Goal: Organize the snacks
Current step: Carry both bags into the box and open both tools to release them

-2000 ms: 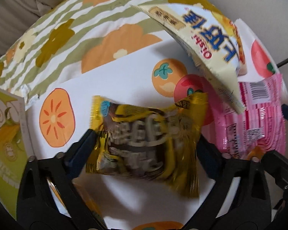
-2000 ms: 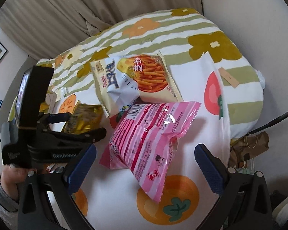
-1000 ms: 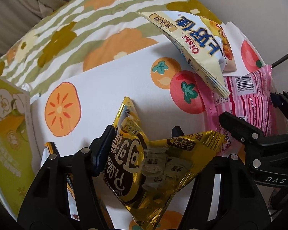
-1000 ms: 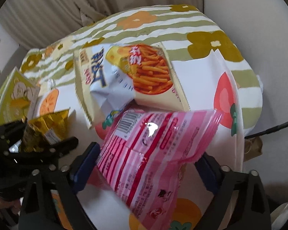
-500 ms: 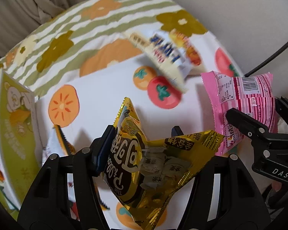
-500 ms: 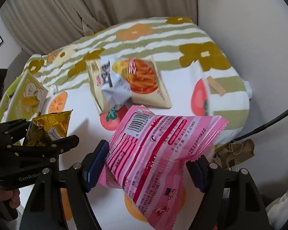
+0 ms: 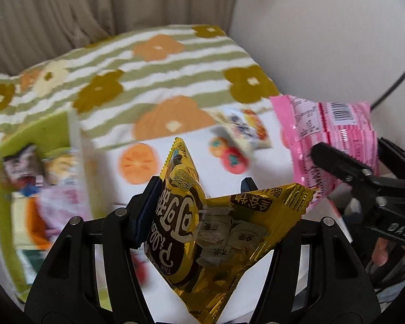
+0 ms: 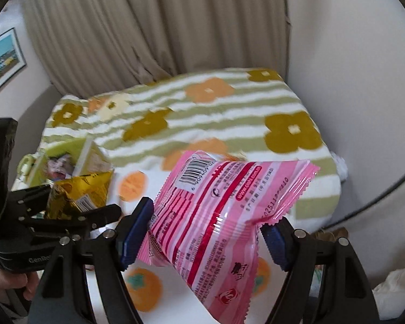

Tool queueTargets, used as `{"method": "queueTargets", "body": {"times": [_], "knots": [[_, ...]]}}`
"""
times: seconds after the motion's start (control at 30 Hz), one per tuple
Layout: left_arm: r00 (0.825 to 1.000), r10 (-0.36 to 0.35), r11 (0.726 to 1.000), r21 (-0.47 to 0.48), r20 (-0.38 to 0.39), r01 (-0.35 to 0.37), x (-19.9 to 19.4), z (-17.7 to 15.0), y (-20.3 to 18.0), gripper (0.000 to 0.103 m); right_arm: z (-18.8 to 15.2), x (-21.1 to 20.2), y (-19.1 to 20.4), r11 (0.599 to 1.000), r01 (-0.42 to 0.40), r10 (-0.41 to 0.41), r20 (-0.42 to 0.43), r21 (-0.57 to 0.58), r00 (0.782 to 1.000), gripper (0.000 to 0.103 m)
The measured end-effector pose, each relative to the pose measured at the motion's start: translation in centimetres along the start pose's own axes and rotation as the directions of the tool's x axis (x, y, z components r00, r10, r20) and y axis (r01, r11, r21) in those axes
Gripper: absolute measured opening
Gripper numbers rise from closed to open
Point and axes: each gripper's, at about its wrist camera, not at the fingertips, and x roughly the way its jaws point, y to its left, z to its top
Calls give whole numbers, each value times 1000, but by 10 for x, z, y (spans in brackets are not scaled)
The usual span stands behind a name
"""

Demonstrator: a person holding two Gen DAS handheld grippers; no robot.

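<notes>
My left gripper (image 7: 197, 208) is shut on a gold snack packet (image 7: 216, 229) with brown print and holds it above the table; the packet also shows in the right wrist view (image 8: 78, 191). My right gripper (image 8: 205, 232) is shut on a pink striped snack bag (image 8: 218, 216), also lifted; it shows at the right of the left wrist view (image 7: 329, 137). A white chip bag (image 7: 245, 129) lies on the tablecloth further back. A green snack box (image 7: 37, 178) with several snacks inside stands open at the left, also in the right wrist view (image 8: 67, 159).
The table wears a white cloth with orange fruit prints (image 7: 139, 163) over a green-striped flower cloth (image 8: 202, 108). A beige curtain (image 8: 154, 27) hangs behind and a white wall (image 8: 351, 67) stands to the right. A black cable (image 8: 378, 197) runs at the right.
Both grippers have risen and tilted up with their packets, so the table looks smaller. The view has swung left and the green box has come into view.
</notes>
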Motion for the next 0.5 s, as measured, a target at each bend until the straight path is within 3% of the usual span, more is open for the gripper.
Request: {"method": "queueTargets", "body": {"times": [0.27, 0.5], "knots": [[989, 140, 987, -86, 55, -134, -49, -9, 121, 57, 26, 10, 107, 989, -129, 132, 36, -75, 991, 73], [972, 235, 968, -88, 9, -233, -50, -10, 220, 57, 37, 52, 183, 981, -181, 181, -8, -74, 983, 73]]}}
